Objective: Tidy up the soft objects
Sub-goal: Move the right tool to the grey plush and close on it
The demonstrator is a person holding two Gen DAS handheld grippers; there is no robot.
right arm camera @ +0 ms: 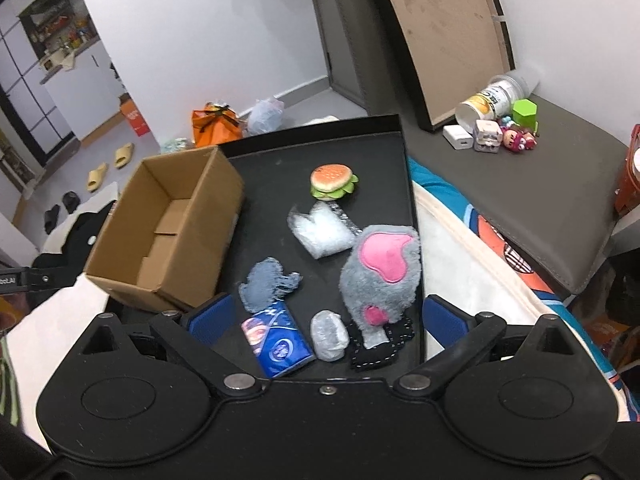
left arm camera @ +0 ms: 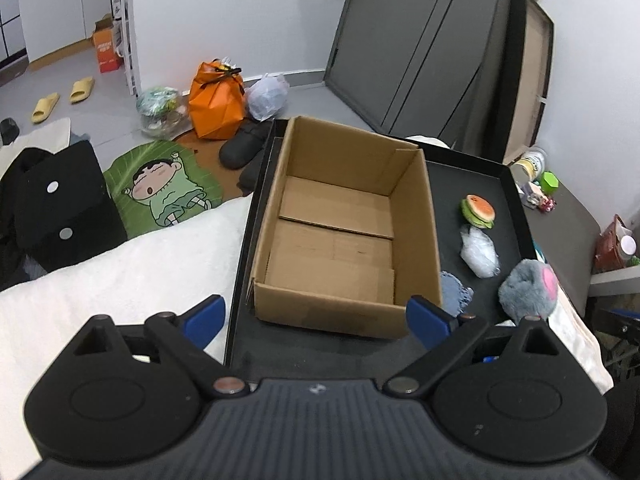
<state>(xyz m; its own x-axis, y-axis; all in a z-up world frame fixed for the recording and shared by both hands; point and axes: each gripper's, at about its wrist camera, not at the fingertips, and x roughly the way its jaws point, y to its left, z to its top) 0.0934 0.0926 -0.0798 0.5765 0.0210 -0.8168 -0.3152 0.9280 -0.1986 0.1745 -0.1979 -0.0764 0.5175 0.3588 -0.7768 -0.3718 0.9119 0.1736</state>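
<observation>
An empty cardboard box point(left arm camera: 340, 232) point(right arm camera: 168, 228) stands on a black tray point(left arm camera: 480, 184) point(right arm camera: 272, 160). Right of it on the tray lie a burger toy point(right arm camera: 333, 181) point(left arm camera: 478, 210), a clear plastic bag point(right arm camera: 320, 232) point(left arm camera: 480, 254), a grey and pink plush paw point(right arm camera: 382, 272) point(left arm camera: 528, 290), a blue-grey cloth piece point(right arm camera: 268, 282) point(left arm camera: 454, 294), a blue tissue pack point(right arm camera: 276, 340), a small grey wrapped lump point(right arm camera: 329, 334) and a black patch point(right arm camera: 380, 344). My left gripper point(left arm camera: 320, 318) is open and empty before the box's near wall. My right gripper point(right arm camera: 326, 314) is open and empty above the tissue pack and lump.
The tray rests on a white blanket point(left arm camera: 120, 280). A grey cushion point(right arm camera: 520, 188) at the right carries a can, a charger and small toys point(right arm camera: 496, 128). On the floor beyond are an orange bag point(left arm camera: 216, 100), plastic bags, slippers and a cartoon mat point(left arm camera: 164, 188).
</observation>
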